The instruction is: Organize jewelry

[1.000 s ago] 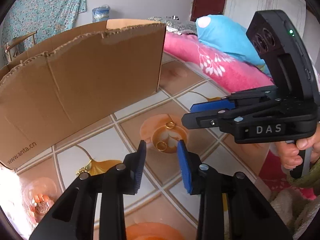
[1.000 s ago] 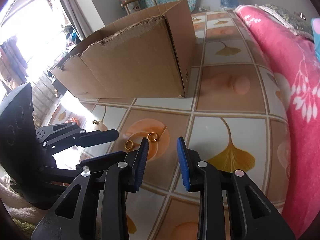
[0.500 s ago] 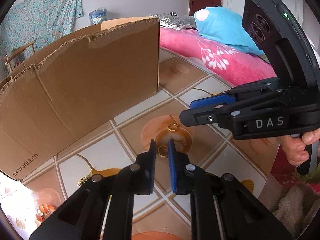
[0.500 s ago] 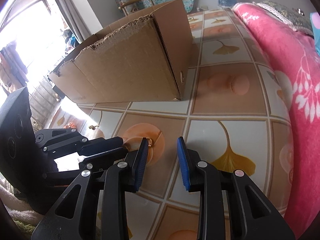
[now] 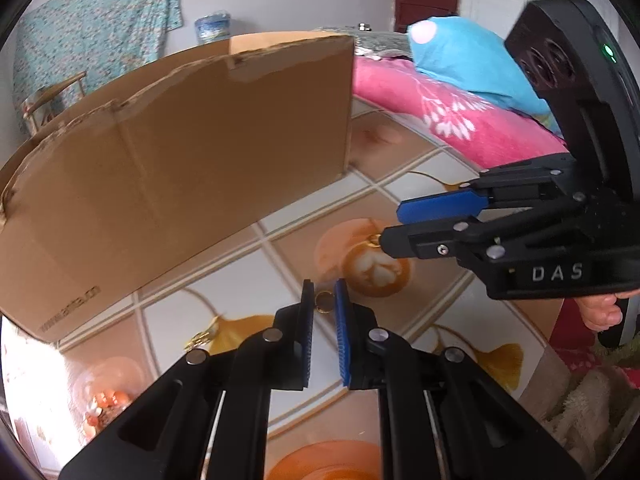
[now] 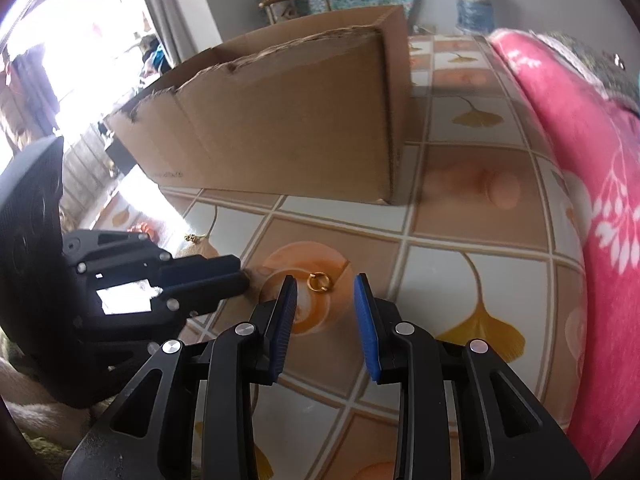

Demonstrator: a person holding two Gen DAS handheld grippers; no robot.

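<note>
L gripper nips gold ring; R gripper part open, empty.
Ring v. light, stiff, slippery: pinch across band; 2nd ring lies on floor.

The left gripper pointed steeply down, its jaws having just closed to a narrow gap, while the right gripper, gripped by a hand at its handle, angled down with jaws parted.

Second gold ring half behind the right gripper — box lettering blurred, unreadable
</note>
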